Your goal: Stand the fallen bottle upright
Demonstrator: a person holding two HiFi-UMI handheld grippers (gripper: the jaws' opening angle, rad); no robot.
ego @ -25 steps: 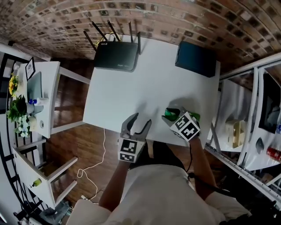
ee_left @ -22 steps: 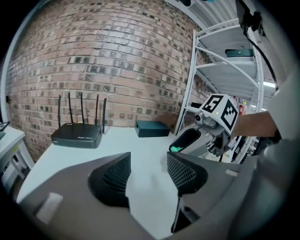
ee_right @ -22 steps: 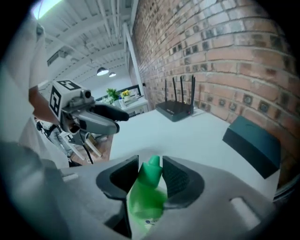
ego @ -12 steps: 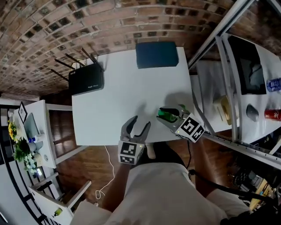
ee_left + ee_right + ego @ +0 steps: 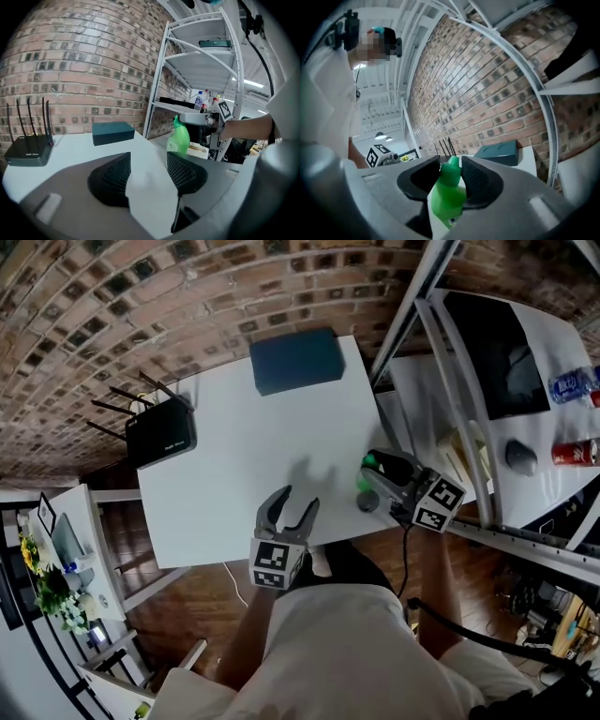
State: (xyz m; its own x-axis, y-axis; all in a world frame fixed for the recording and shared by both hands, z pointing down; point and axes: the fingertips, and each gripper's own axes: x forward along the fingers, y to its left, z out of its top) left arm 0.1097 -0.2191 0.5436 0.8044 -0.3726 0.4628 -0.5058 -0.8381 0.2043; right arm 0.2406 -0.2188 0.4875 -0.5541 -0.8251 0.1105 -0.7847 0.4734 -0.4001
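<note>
While my right gripper [image 5: 451, 169] pinched the green bottle [image 5: 179, 137] by its neck, the bottle hung neck-up at the 3 o'clock edge of the white table [image 5: 244, 456]. It was just beside the metal rack [image 5: 441, 362], so there was little room on that side. I could not tell whether its base touched the top.

My left gripper [image 5: 296, 501] hovered over the 6 o'clock edge, jaws spread, nothing between them. Open tabletop lay beyond both grippers, up to the black router [image 5: 159, 437] at 10 o'clock and the dark box [image 5: 297, 360] at 12 o'clock.

One second earlier the bottle was low on the table at 5 o'clock under my right gripper. It had since gone to the rack side and turned neck-up.

- Bottle: translucent green plastic, tapering to a rounded cap.
- Pads: black, fine ribbed mesh.
- Table: smooth.
- Wall [image 5: 141, 315]: rough brick.
</note>
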